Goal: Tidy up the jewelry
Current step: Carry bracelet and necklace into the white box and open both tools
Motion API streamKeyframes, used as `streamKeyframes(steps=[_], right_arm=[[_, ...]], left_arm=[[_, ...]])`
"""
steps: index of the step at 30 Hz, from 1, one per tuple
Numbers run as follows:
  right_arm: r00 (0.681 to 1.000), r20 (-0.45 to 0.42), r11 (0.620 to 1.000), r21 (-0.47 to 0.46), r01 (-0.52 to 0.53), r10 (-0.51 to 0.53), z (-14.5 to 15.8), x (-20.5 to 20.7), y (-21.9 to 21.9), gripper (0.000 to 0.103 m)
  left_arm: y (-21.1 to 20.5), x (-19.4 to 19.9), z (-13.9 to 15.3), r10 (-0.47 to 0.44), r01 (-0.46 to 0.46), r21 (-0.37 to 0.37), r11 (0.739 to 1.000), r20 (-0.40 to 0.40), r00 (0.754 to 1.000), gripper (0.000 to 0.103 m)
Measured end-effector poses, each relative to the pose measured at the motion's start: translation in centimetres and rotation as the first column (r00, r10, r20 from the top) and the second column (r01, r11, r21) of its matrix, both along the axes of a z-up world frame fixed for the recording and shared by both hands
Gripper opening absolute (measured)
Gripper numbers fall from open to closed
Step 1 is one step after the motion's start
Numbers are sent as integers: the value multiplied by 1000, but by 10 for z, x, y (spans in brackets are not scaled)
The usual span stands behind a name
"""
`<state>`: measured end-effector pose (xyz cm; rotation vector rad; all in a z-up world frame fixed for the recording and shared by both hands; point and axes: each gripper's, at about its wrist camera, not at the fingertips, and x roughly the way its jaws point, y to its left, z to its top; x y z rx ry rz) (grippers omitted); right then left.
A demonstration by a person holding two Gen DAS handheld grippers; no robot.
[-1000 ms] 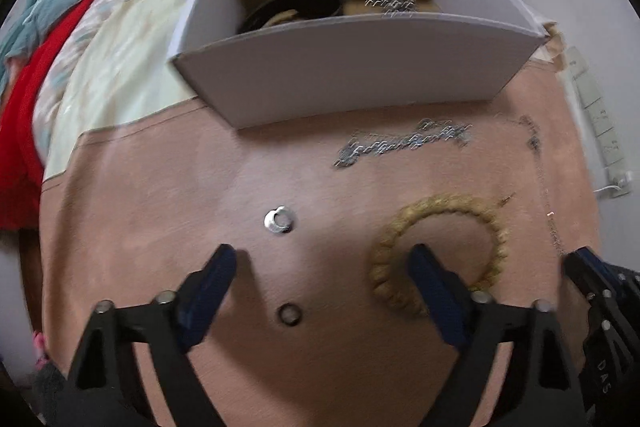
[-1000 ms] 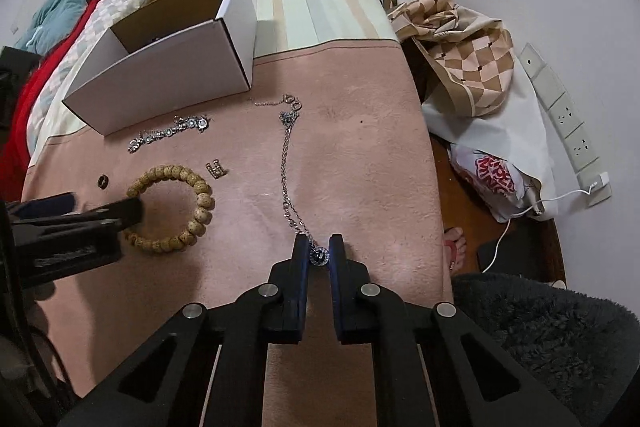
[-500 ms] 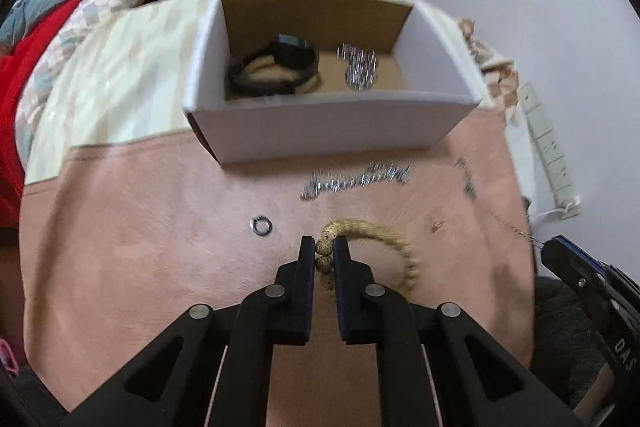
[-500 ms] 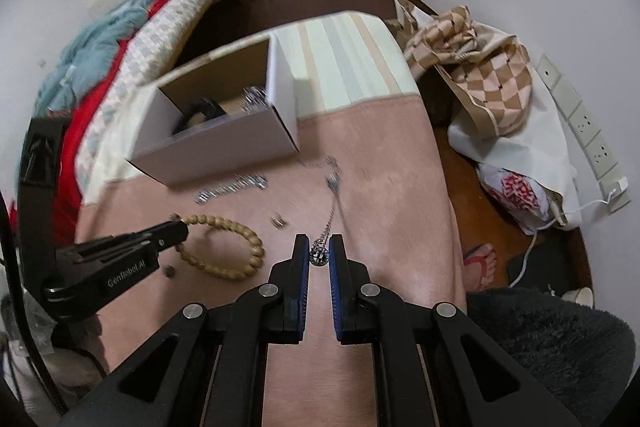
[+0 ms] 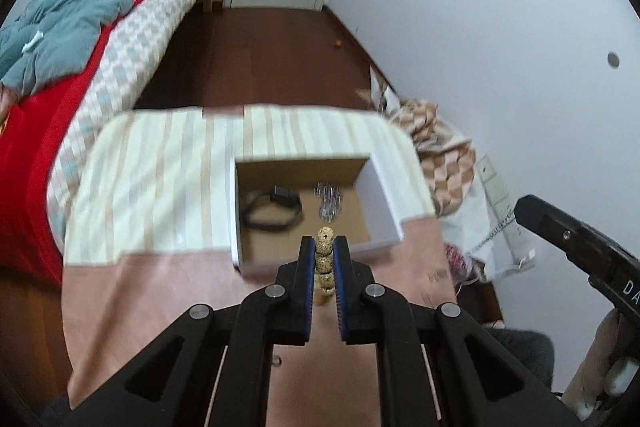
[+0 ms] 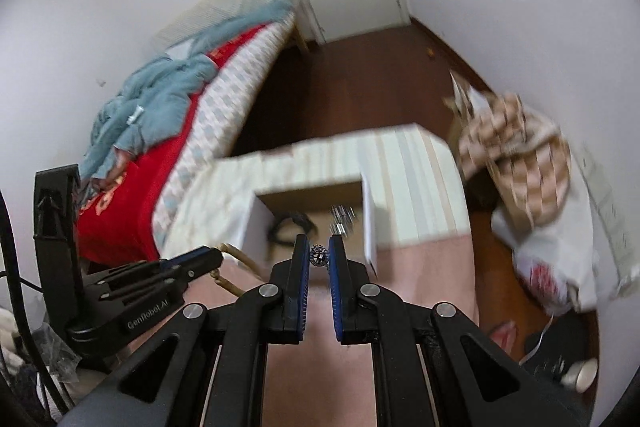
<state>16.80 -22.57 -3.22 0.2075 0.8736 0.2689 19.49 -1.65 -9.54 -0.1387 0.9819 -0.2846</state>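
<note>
My left gripper [image 5: 323, 251] is shut on the tan wooden bead bracelet [image 5: 324, 259] and holds it up just in front of the open white cardboard box [image 5: 384, 195]. The bracelet also shows in the right wrist view [image 6: 236, 259], hanging from the left gripper [image 6: 208, 259]. Inside the box lie a black watch [image 5: 272, 211] and a silver chain piece [image 5: 330, 205]. My right gripper [image 6: 319, 254] is shut on the round pendant [image 6: 319, 255] of the silver necklace, lifted near the box [image 6: 370, 223]; its chain is hidden below.
The box sits on a pink blanket [image 5: 160, 287] next to a striped cream cloth [image 5: 160, 179]. A bed with red and blue bedding [image 5: 60, 47] is at left. Bags [image 5: 440, 147] and a wall [image 5: 500, 27] are at right. Brown floor [image 5: 272, 55] lies beyond.
Both grippers have risen from the blanket toward the box, carrying the bracelet and the necklace pendant. A second ago the left gripper was open around the bracelet.
</note>
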Motion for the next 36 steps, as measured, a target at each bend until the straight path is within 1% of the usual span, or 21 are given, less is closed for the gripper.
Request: streamKeyframes(steps=[3, 6, 7, 10, 12, 15, 18, 21, 23, 25, 26, 27, 28, 29, 30, 31, 34, 36], right_arm=[[999, 26, 1000, -19, -19, 19, 12, 22, 9, 10], [999, -2, 999, -17, -41, 41, 6, 52, 17, 10], [999, -12, 999, -17, -45, 45, 4, 58, 19, 10], [994, -87, 998, -22, -65, 63, -20, 86, 28, 10], [986, -152, 997, -28, -77, 72, -45, 103, 32, 10], [974, -214, 996, -32, -81, 73, -74, 115, 33, 10], [962, -264, 997, -31, -75, 65, -98, 124, 31, 10], [956, -287, 997, -33, -77, 64, -111, 128, 29, 10], [953, -296, 996, -38, -80, 65, -115, 130, 28, 10], [951, -301, 996, -38, -82, 67, -118, 132, 29, 10], [950, -304, 996, -38, -84, 68, -118, 132, 29, 10], [949, -308, 996, -35, -87, 72, -119, 133, 29, 10], [948, -311, 995, -34, -88, 73, -118, 135, 31, 10], [946, -315, 995, -33, -93, 77, -118, 135, 32, 10], [944, -321, 995, -32, -97, 81, -119, 136, 34, 10], [941, -327, 994, -34, -101, 84, -119, 136, 35, 10], [929, -358, 993, -30, -110, 92, -121, 137, 37, 11], [916, -390, 992, -41, -121, 96, -124, 138, 39, 11]], left_arm=[[4, 14, 7, 8, -8, -7, 1000, 12, 1000, 6], [10, 34, 3, 14, -14, -14, 1000, -8, 1000, 6], [11, 44, -3, 15, -15, -21, 1000, -28, 999, 6], [13, 62, -21, 19, -23, -40, 999, -87, 996, 6], [16, 72, -39, 25, -35, -69, 997, -141, 990, 6], [14, 80, -56, 17, -37, -99, 994, -191, 981, 6], [8, 86, -75, -12, -19, -125, 992, -243, 970, 6], [6, 90, -92, -11, -21, -110, 994, -288, 958, 7], [7, 93, -101, 9, -37, -80, 996, -325, 946, 8], [10, 94, -106, 21, -53, -84, 995, -349, 937, 9], [12, 93, -106, 27, -62, -87, 994, -350, 936, 16], [14, 92, -103, 40, -69, -73, 995, -341, 939, 21], [14, 92, -100, 47, -70, -60, 996, -327, 944, 41], [15, 91, -96, 54, -73, -49, 996, -312, 948, 68], [16, 89, -91, 57, -76, -53, 996, -291, 955, 72], [18, 89, -86, 64, -81, -50, 995, -275, 959, 74], [20, 88, -73, 90, -92, 4, 996, -231, 969, 79], [22, 86, -66, 105, -101, 30, 994, -196, 975, 79]])
